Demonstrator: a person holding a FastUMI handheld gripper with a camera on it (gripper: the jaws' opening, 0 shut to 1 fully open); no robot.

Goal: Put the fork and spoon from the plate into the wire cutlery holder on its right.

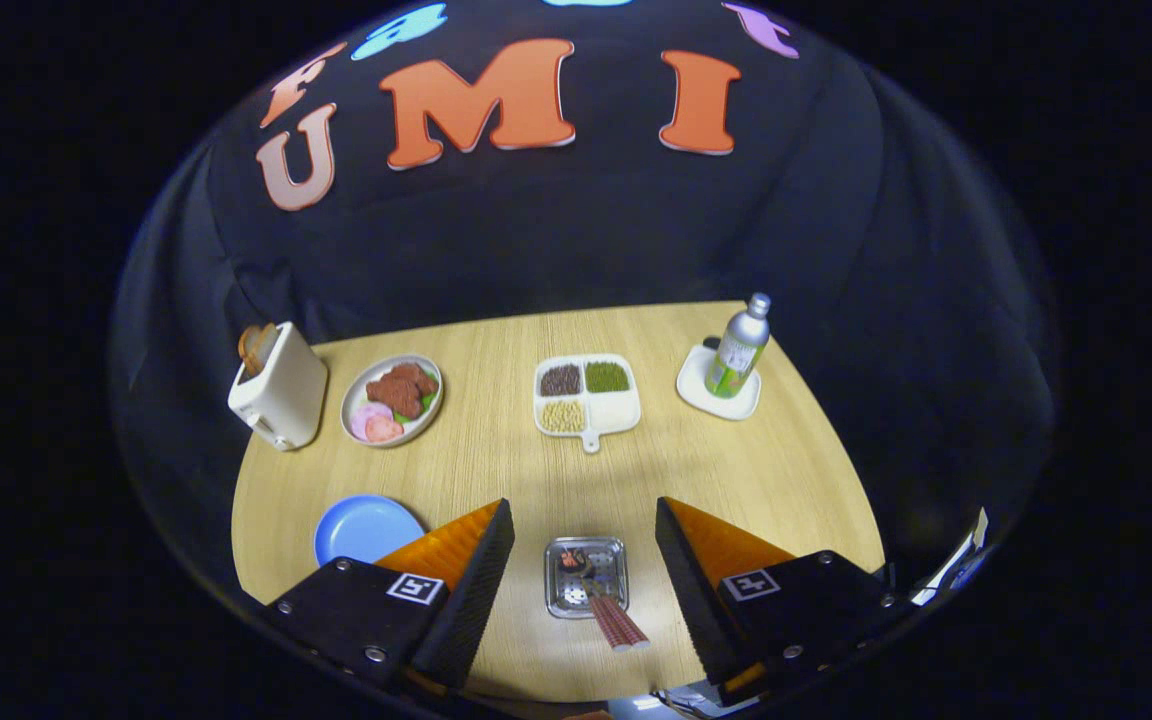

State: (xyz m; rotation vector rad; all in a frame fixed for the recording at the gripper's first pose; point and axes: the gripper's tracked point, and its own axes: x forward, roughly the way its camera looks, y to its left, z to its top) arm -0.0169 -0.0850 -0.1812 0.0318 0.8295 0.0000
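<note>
The gripper [584, 590] is held wide open, empty. The cutlery holder [587, 577] is seen between the fingers, a red-handled utensil [619, 622] already leaning from it; left of it, the blue plate [364, 528] appears bare.

From my remote station I log the following on the wooden surface [496, 460]: one cream toaster [279, 400] at the far left, a slice of toast [258, 346] standing up out of its slot; just right of it, an oval plate of food [392, 399] carrying brown pieces, a green leaf and pink slices; near the middle, a white four-part divided tray [587, 395] with a short handle, holding dark brown, green and pale beans in three parts, the fourth bare; far right, a green-labelled bottle [740, 347] with a silver cap, upright on a small white dish [717, 397].
</note>
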